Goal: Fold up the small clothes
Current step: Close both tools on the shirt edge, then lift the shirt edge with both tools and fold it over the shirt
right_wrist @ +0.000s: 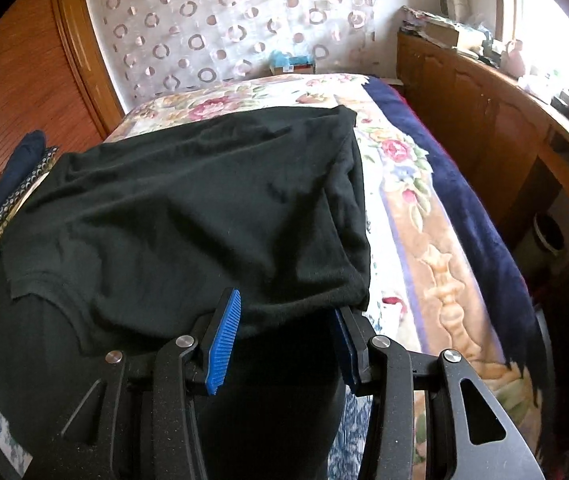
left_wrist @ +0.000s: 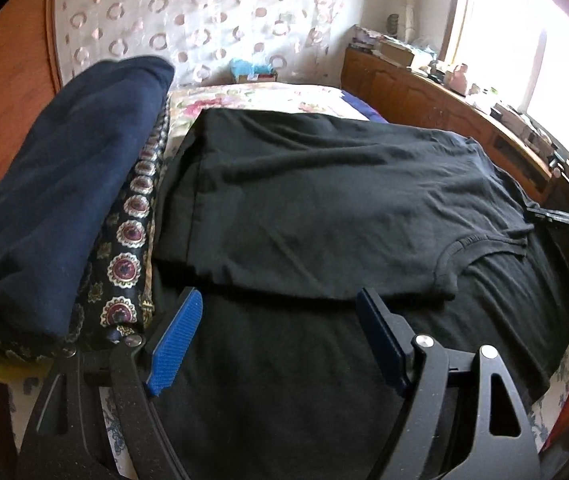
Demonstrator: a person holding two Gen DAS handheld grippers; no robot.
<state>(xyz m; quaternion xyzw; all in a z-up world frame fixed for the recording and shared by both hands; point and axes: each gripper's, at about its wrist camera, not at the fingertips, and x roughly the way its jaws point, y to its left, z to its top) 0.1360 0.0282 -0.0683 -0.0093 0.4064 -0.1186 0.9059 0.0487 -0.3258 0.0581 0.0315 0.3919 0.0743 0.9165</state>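
Both grippers, left [left_wrist: 276,312] and right [right_wrist: 284,320], hang with fingers spread, empty, over the black shirt [left_wrist: 324,200] on the bed [right_wrist: 424,240]. The folded edge at 12 o'clock looks loose. A one-layer pinch could drag it undone.

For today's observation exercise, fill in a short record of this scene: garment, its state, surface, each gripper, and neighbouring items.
garment: black T-shirt
state: partly folded, neckline showing
surface: floral bedspread
left gripper: open, over the shirt, gripping nothing
right gripper: open, shirt's folded edge between its fingers
neighbours: navy folded garment and patterned cloth on the shirt's left
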